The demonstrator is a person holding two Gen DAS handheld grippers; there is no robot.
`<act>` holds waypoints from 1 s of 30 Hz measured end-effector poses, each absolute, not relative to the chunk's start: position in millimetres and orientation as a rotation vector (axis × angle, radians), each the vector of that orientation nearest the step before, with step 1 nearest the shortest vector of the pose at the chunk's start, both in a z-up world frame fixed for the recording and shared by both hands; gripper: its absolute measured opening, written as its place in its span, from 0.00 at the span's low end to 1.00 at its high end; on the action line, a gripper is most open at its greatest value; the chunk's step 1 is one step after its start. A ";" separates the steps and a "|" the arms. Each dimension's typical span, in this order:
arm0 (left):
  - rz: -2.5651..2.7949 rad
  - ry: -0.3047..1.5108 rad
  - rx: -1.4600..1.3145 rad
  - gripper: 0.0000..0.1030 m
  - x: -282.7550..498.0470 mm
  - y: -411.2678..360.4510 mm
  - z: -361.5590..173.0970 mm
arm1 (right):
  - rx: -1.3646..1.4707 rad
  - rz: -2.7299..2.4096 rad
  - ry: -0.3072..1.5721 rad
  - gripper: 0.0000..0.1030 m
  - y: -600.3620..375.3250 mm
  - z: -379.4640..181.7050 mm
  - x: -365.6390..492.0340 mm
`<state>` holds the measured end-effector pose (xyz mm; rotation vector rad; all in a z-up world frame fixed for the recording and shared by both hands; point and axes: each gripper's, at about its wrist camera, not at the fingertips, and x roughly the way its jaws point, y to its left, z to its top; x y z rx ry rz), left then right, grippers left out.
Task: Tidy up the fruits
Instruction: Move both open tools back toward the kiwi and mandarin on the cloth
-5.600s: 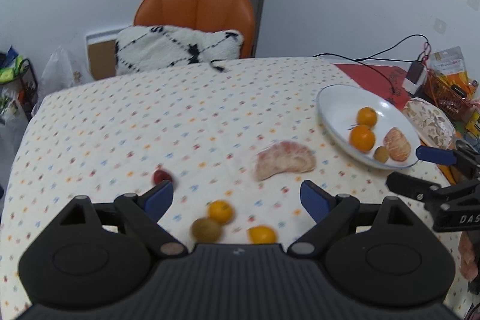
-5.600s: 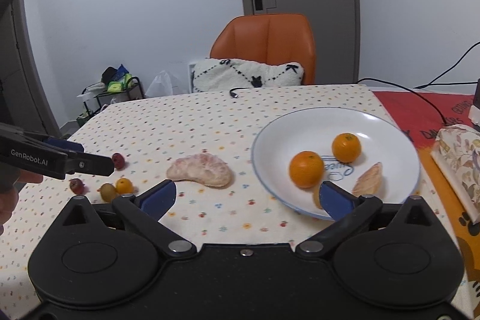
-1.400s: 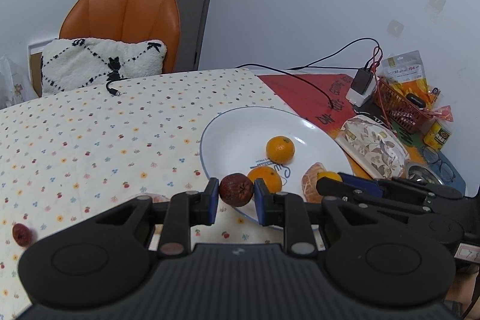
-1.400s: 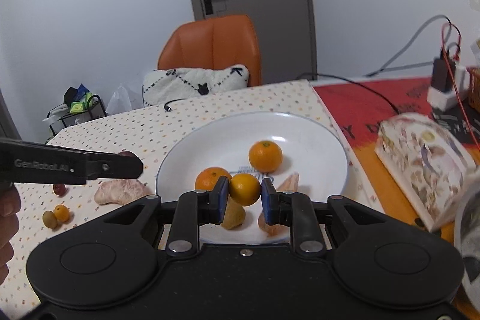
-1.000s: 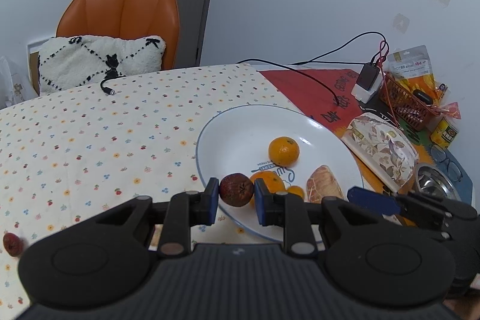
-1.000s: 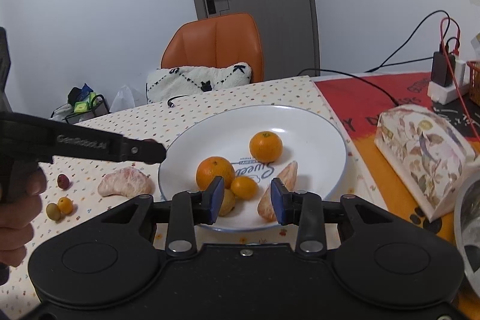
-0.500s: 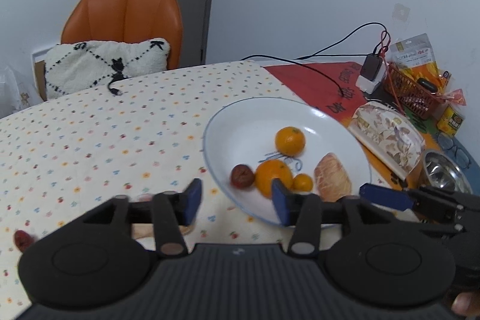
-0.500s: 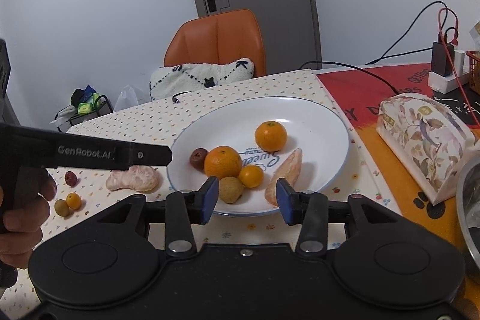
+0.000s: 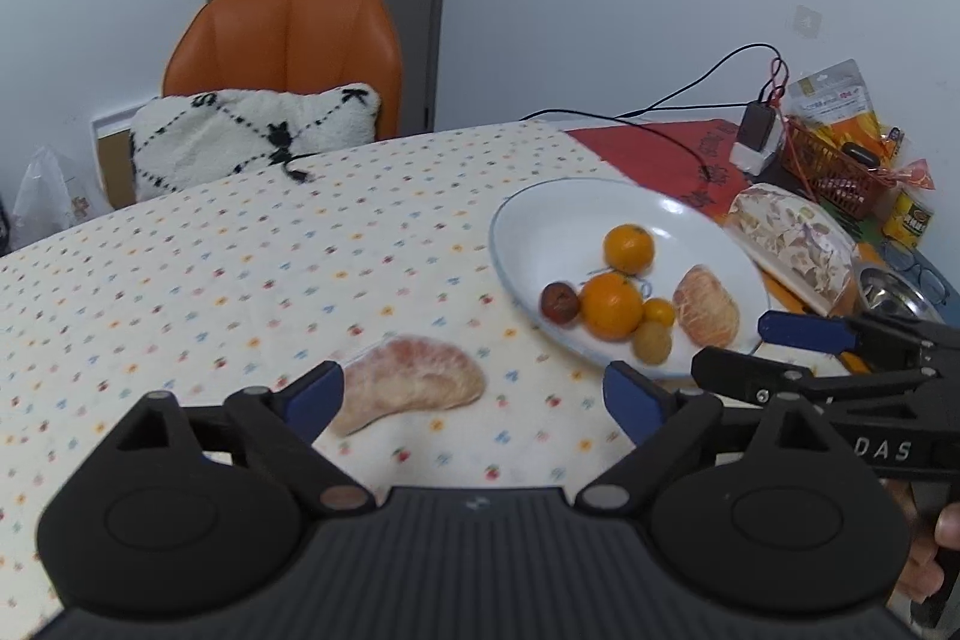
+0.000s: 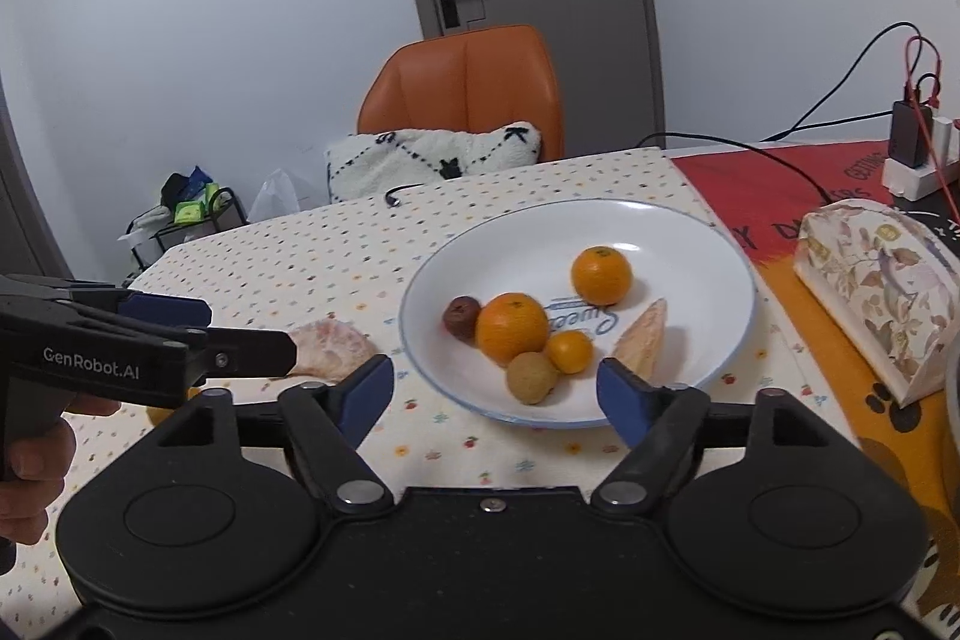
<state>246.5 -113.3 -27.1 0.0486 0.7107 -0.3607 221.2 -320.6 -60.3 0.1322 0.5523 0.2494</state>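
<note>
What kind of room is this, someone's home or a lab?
Most likely a lived-in home, perhaps a dining corner. A dotted tablecloth covers the table, an orange chair holds a fluffy cushion, and a white plate of fruit sits beside snack packets.

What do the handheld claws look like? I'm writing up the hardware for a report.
Both are matte black plastic. The left claw and right claw each have two round pivot discs, angled linkage arms with silver pins and blue finger pads. White lettering reads "GenRobot.AI" on the left one's side and "DAS" on the right one's.
</note>
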 end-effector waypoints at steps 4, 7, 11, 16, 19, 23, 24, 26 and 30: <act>-0.363 0.704 0.055 0.90 236.7 -96.8 -28.6 | 0.140 0.275 0.541 0.92 -311.6 -58.0 216.5; -0.342 0.701 0.054 0.90 230.1 -81.7 -29.6 | 0.126 0.292 0.535 0.97 -302.4 -54.9 213.5; -0.314 0.708 0.026 0.90 222.8 -59.2 -31.4 | 0.110 0.308 0.533 1.00 -291.1 -53.1 210.4; -0.285 0.714 0.013 0.90 215.5 -37.0 -34.7 | 0.131 0.332 0.549 1.00 -278.5 -53.3 209.6; -0.262 0.709 0.006 0.90 211.1 -25.2 -35.9 | 0.141 0.349 0.561 1.00 -270.1 -53.4 209.9; -0.252 0.714 0.002 0.90 206.9 -12.6 -37.8 | 0.121 0.359 0.569 1.00 -257.9 -53.1 210.1; -0.250 0.714 -0.002 0.90 205.6 -9.6 -38.3 | 0.118 0.360 0.572 1.00 -255.4 -53.3 210.1; -0.251 0.715 -0.011 0.90 203.6 -4.5 -39.5 | 0.114 0.366 0.579 1.00 -250.8 -54.3 210.5; -0.257 0.716 -0.027 0.90 200.1 3.9 -43.1 | 0.102 0.380 0.595 1.00 -240.2 -57.4 211.4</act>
